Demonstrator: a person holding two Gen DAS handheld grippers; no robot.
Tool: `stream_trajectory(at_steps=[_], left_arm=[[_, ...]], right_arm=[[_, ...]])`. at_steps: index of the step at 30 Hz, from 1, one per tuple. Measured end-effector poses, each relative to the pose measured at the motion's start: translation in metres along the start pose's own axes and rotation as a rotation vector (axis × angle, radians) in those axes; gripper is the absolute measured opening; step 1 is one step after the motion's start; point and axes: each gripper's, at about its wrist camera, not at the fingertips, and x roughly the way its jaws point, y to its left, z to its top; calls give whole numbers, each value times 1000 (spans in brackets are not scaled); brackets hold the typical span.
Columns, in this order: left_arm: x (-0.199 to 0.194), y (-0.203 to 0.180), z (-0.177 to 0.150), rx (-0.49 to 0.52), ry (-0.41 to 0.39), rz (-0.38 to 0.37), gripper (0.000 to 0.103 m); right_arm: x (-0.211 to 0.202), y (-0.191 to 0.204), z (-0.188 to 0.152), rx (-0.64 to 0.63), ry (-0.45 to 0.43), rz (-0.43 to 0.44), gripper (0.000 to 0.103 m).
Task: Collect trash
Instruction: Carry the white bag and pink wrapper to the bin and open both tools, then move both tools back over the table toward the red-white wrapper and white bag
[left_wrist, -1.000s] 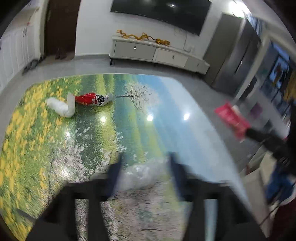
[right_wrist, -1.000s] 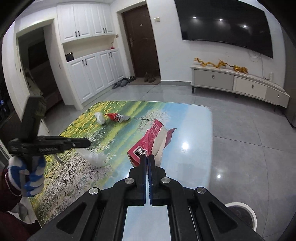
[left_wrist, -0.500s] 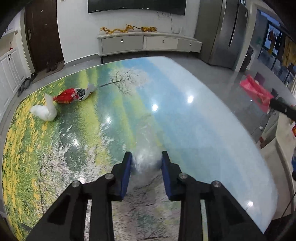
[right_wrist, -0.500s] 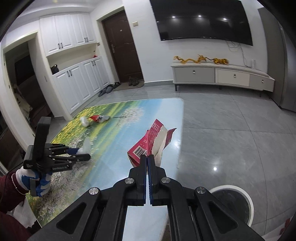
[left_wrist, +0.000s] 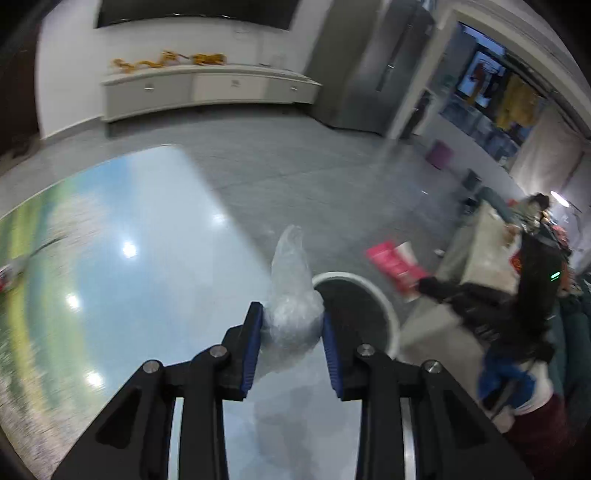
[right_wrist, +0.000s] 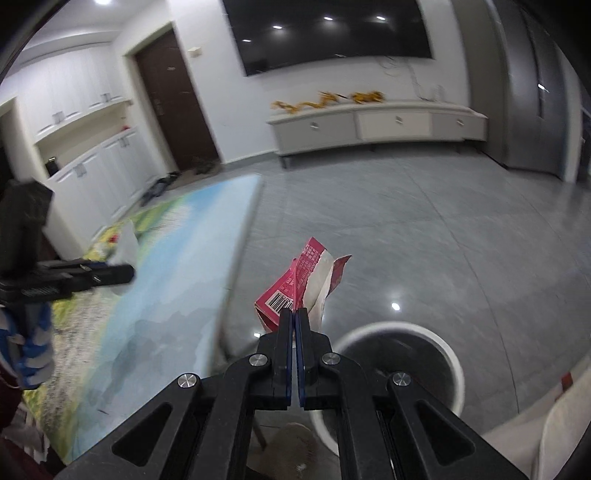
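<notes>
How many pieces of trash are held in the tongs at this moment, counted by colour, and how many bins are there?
Clear plastic wrap, held in the left tongs: 1
Red-and-white torn packet, held in the right tongs: 1
White round bin on the floor: 1
Total: 3 things, 2 of them trash in hand.

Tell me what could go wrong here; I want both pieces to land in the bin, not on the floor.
1. The right tongs pinch only a corner of the torn red packet, which hangs beside the bin rather than over it; released now, it would probably miss.
2. The clear plastic wad in the left tongs looks light and is only at the bin's rim, so it could fall outside.
</notes>
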Motion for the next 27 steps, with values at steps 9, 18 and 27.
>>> stream_trajectory(at_steps=[9,18,27], left_arm=[[72,-59,41,-53,86,-156,55],[88,-75,46,-41,93,-152,66],[58,-71,30,10,-39,28,66]], right_arm=[[13,-61,-18,123,60,-94,3],[9,-87,-29,198,62,-136,38],[-8,-78,-26,214,20,-149,54]])
